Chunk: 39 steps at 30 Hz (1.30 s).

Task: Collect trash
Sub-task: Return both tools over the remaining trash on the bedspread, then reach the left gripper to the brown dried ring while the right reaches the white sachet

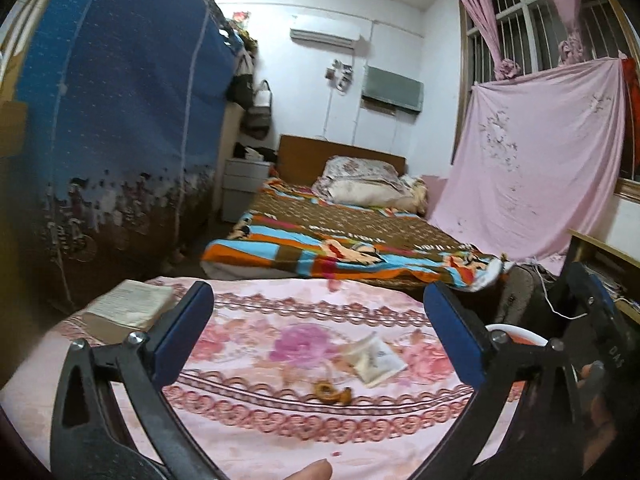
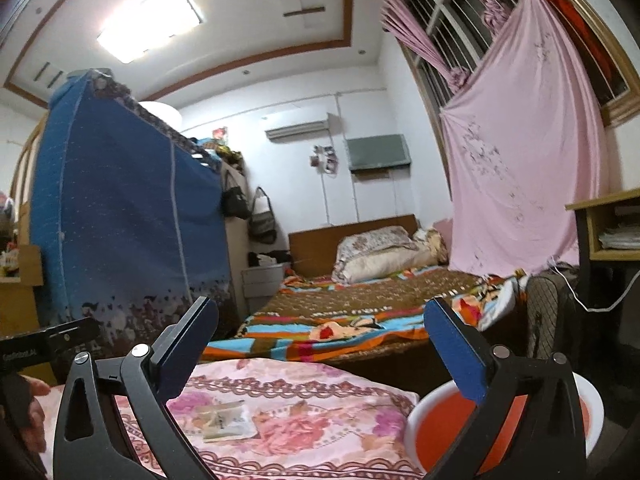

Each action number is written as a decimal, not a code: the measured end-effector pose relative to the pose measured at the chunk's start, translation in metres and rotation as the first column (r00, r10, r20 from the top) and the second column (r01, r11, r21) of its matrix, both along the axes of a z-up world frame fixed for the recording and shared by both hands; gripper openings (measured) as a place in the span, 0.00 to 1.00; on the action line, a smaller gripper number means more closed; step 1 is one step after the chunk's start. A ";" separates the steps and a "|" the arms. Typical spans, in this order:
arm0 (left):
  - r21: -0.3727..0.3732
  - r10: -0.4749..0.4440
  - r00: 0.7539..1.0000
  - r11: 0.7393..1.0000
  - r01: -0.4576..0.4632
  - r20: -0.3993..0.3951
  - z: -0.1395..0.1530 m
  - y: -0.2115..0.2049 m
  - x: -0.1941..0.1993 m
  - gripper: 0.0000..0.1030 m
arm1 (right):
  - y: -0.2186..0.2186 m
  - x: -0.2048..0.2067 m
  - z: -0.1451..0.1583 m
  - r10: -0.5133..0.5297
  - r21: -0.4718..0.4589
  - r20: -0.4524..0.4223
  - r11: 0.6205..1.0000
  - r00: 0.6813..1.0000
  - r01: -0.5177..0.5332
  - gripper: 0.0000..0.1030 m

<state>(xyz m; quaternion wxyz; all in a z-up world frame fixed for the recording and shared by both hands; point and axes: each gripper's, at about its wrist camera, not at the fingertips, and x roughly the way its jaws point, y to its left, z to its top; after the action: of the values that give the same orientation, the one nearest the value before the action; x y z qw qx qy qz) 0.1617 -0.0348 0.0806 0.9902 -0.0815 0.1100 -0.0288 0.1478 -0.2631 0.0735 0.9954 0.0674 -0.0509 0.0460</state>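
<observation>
Right now my left gripper (image 1: 318,336) stands wide with nothing between its blue pads, hovering over the pink floral cloth (image 1: 256,320), where a small pale plastic wrapper (image 1: 376,362) and a brown curled scrap (image 1: 332,394) lie close together. My right gripper (image 2: 320,350) is equally wide and empty, with the white-rimmed orange bin (image 2: 436,432) just beside the cloth.

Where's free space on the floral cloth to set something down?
Free: the middle and far strip of the floral cloth, between the book at its left corner and the basin off its right edge. Crowded: the near right, where a plastic packet and brown scrap lie together.
</observation>
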 end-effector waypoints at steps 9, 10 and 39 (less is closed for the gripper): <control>0.059 0.050 0.998 0.997 -0.052 0.042 -0.009 0.016 -0.020 0.89 | 0.034 -0.005 -0.004 0.082 -0.106 0.033 0.991 0.996 -0.078 1.00; 0.070 0.051 0.998 0.996 -0.054 0.041 -0.011 0.017 -0.020 0.89 | 0.038 -0.005 -0.005 0.092 -0.120 0.026 0.989 0.995 -0.088 1.00; -0.006 -0.210 0.832 0.971 0.241 -0.513 -0.076 -0.004 0.076 0.31 | 0.071 0.095 -0.052 0.070 -0.177 -0.573 0.962 0.817 -0.207 1.00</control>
<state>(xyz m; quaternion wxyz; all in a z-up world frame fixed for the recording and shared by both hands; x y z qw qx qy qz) 0.2382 -0.0390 0.0050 0.9171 -0.0436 0.3778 -0.1193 0.2423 -0.1920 0.0213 0.9610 -0.0346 0.2547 0.1024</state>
